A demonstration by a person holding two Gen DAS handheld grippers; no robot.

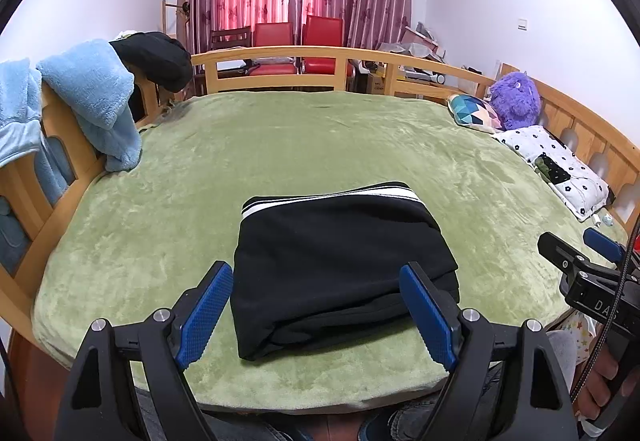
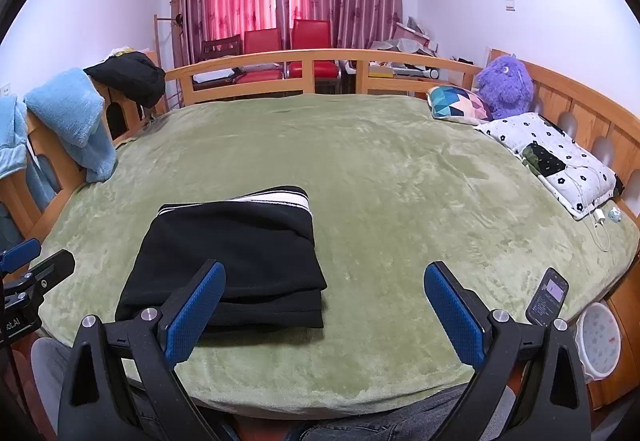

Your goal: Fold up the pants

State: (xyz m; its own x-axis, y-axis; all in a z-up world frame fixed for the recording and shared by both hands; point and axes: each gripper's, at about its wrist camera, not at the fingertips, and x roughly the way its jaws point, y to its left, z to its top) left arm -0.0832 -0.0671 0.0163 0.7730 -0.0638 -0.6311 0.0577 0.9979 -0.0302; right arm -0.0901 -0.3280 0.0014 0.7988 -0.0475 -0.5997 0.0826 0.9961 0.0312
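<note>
Pants point(image 1: 340, 265) sit folded into a compact black bundle on the green blanket point(image 1: 280, 145), near my edge of the bed, striped waistband on the far side. Looks done or nearly done, judging by the stacked layers at the near edge.

My left gripper point(image 1: 316, 309) points straight at the bundle, which lies dead ahead and just beyond the fingertips. Its fingers are spread wide, about as wide as the bundle, holding nothing. My right gripper point(image 2: 324, 311) is also wide open and empty; from it the pants point(image 2: 232, 257) lie ahead and to the left, its left finger point(image 2: 196, 309) overlapping the bundle's near right corner in the view. Can't tell if that finger touches the cloth or just hovers in front.

Long axis of the bundle seems to run away from me, near edge to waistband, though fisheye distortion makes that unsure. Left gripper is the nearer and better centred. Both grippers are held low, roughly level, aimed forward across the bed. Phone point(image 2: 547, 295) lies at the right edge, well clear.
</note>
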